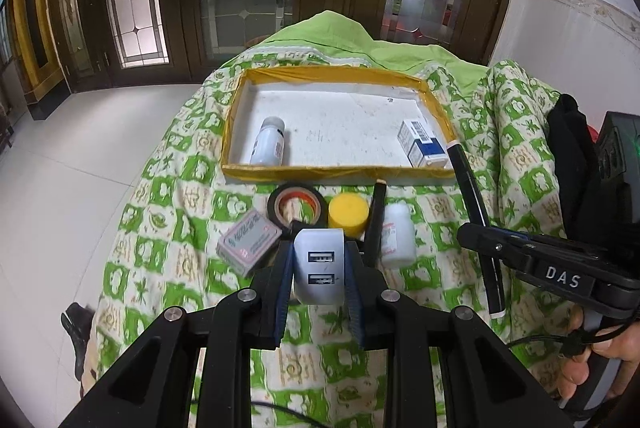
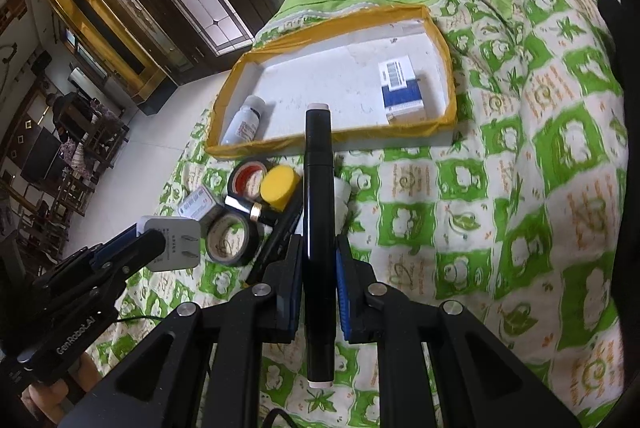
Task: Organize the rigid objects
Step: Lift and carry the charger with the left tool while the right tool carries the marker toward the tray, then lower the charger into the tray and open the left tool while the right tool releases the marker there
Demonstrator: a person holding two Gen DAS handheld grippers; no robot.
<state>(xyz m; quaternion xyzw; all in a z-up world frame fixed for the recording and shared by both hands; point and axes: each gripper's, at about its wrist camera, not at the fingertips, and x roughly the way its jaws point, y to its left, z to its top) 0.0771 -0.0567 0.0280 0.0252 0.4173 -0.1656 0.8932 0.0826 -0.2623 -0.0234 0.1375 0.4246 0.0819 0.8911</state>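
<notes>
My left gripper [image 1: 319,260] is shut on a white USB charger [image 1: 319,266], held above the green quilt; the gripper [image 2: 138,248] and charger [image 2: 174,246] also show in the right wrist view. My right gripper [image 2: 319,260] is shut on a long black marker [image 2: 318,228] with white ends; the gripper [image 1: 486,242] and marker [image 1: 476,220] also show in the left wrist view. Ahead lies a yellow-rimmed tray [image 1: 240,95] [image 2: 228,95] holding a white bottle [image 1: 269,141] [image 2: 245,119] and a blue-white box [image 1: 422,143] [image 2: 402,85].
On the quilt before the tray lie a black tape roll [image 1: 297,205] [image 2: 249,177], a second tape roll [image 2: 230,238], a yellow sponge disc [image 1: 348,214] [image 2: 280,185], a grey box [image 1: 248,240], a small white bottle [image 1: 397,234] and a black pen [image 1: 375,224]. Tiled floor lies left.
</notes>
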